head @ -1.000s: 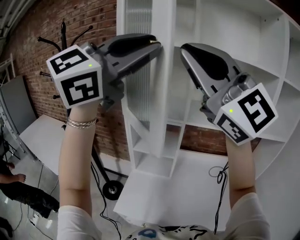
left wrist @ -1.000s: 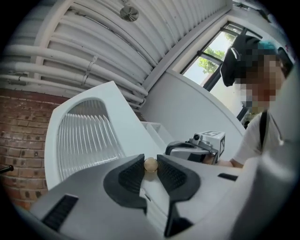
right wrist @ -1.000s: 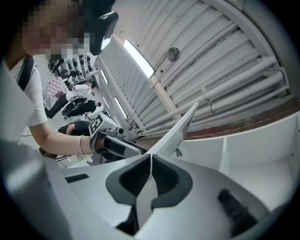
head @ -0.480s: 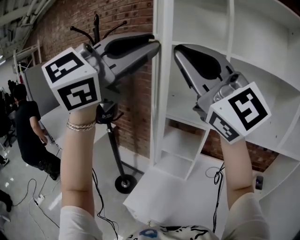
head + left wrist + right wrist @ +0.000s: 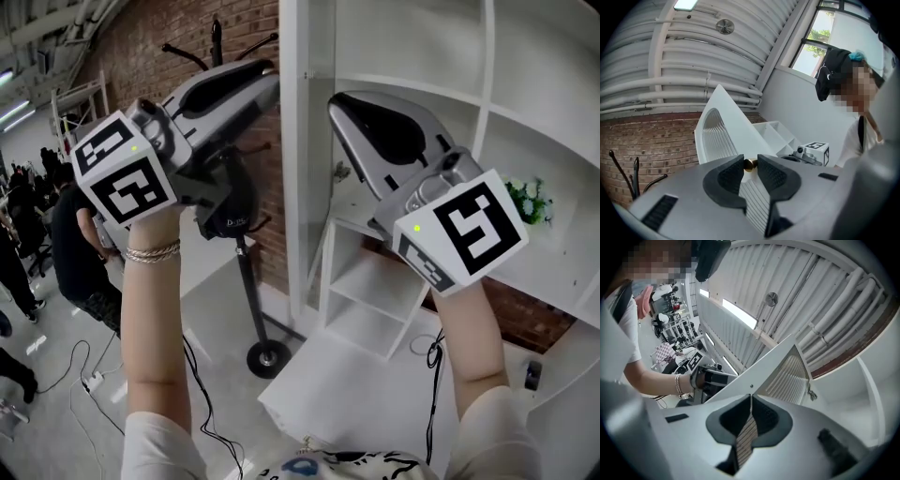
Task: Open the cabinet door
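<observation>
Door [image 5: 300,206] opening is looking nearly done: it is standing swung well out from the cabinet [image 5: 422,47], edge toward you, with the shelves showing to its right. Your left gripper [image 5: 273,81] is pinching the brass knob [image 5: 749,164] on the door's left face, though its jaws have just been easing apart. Your right gripper [image 5: 751,397] is sitting clenched and empty just right of the door. You are left, I judge, only with letting go and drawing back.
</observation>
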